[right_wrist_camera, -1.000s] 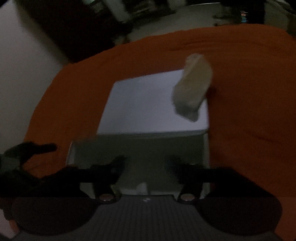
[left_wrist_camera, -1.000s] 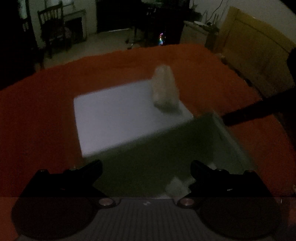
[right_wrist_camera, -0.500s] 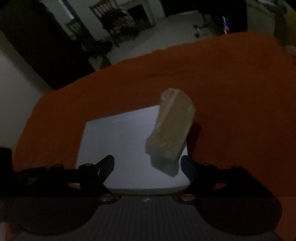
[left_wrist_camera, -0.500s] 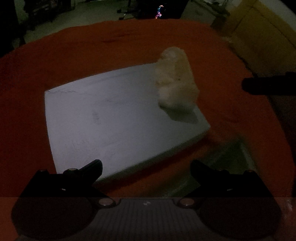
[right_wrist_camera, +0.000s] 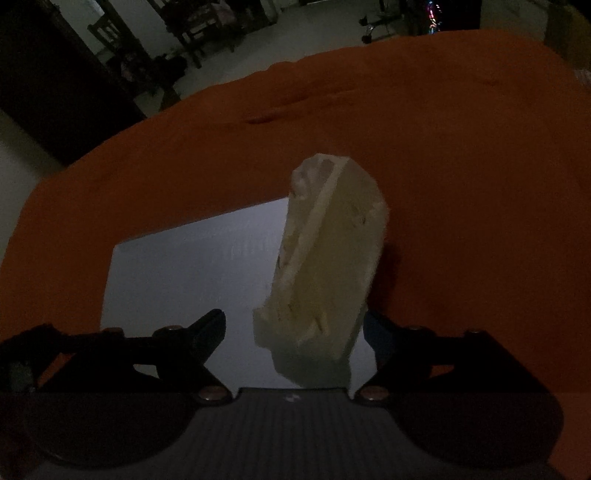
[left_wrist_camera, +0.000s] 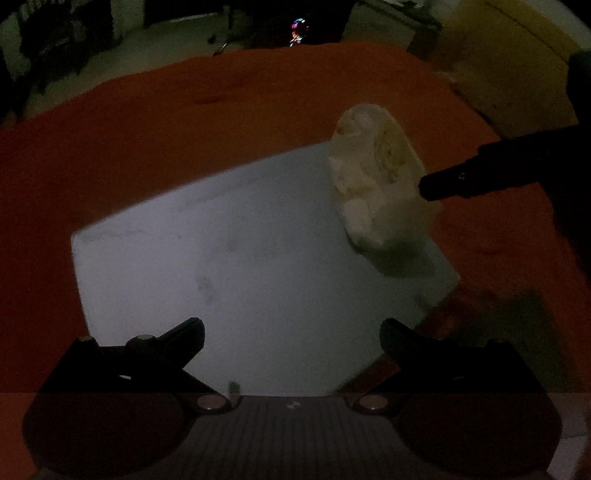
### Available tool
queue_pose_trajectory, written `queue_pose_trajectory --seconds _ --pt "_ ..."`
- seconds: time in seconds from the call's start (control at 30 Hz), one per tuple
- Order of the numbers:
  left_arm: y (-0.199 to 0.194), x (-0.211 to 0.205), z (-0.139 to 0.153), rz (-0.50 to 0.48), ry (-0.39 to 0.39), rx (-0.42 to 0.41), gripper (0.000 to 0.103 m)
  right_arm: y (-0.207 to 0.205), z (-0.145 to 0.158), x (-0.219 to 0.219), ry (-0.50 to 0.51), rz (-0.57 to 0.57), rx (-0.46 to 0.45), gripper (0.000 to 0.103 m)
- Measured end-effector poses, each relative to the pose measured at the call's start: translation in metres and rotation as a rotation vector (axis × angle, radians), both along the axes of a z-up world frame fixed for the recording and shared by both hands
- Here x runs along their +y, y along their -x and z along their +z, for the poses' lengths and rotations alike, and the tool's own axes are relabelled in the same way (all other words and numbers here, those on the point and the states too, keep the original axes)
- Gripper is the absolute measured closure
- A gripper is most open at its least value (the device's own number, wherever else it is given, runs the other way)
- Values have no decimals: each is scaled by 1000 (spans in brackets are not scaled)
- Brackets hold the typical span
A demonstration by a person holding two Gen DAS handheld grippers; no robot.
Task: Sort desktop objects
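A cream, crumpled soft packet (right_wrist_camera: 325,266) stands on the right edge of a flat white board (right_wrist_camera: 192,266) that lies on an orange cloth. My right gripper (right_wrist_camera: 293,325) straddles the packet's near end and its jaws are opening. The packet lies close to the right finger and a gap shows at the left finger. In the left wrist view the same packet (left_wrist_camera: 380,192) sits at the board's (left_wrist_camera: 221,266) far right corner, with a dark finger of the right gripper (left_wrist_camera: 461,181) beside it. My left gripper (left_wrist_camera: 291,328) hangs open over the board's near part, holding nothing.
The orange cloth (left_wrist_camera: 184,129) covers the whole table. A dim grey-green box (left_wrist_camera: 524,332) shows at the board's near right corner. Beyond the table's far edge are a chair (right_wrist_camera: 110,33), dark furniture and a yellowish wooden panel (left_wrist_camera: 498,55).
Both grippers have moved forward and down, from over the grey-green box to over the white board. The packet now looms between the right fingers, which stand wider apart.
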State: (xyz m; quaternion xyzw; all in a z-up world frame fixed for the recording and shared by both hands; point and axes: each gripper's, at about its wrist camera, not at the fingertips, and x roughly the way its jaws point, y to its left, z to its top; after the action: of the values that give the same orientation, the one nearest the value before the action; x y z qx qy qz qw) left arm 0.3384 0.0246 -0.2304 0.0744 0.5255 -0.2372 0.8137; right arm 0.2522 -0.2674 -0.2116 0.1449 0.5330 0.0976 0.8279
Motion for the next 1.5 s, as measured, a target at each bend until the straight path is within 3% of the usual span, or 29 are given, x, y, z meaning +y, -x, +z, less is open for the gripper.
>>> queue_pose_trajectory --seconds 0.07,0.13,0.2,0.27,0.4,0.5,0.67,0.83,1.07,1.27,1.33,1.4,1.5 --pt "-6 1 -4 9 -4 8 0 -5 -6 7 38 15 -20 19" --pt "-11 4 -7 30 -10 17 0 -9 -12 14 85 24 -38 30" --pt "-14 9 -10 71 -22 17 0 -10 -21 16 110 12 -34 79" --pt "-13 16 -12 104 -37 4 0 -11 -26 18 106 14 -9 94" --pt "-7 25 -14 87 -66 -27 0 -8 -26 23 102 110 -42 96" --pt "-2 29 -15 48 -69 -48 0 -2 -18 38 95 293 -94 97" --pt "5 37 -17 -9 -58 -69 0 15 -4 70 83 709 -179 97" --pt "6 42 -15 -26 -39 -76 0 30 8 91 86 929 -231 97" --pt "10 38 -24 -72 -88 -82 0 42 9 118 160 1173 -284 97" --pt "11 37 -22 -74 -78 -77 0 39 13 124 247 1215 -371 93" --pt "11 37 -23 -77 -75 -77 0 37 16 122 277 1175 -417 74" --pt "10 37 -27 -89 -89 -76 0 33 18 119 293 1083 -465 34" --pt "6 39 -31 -80 -88 -70 0 25 32 103 227 849 -469 19"
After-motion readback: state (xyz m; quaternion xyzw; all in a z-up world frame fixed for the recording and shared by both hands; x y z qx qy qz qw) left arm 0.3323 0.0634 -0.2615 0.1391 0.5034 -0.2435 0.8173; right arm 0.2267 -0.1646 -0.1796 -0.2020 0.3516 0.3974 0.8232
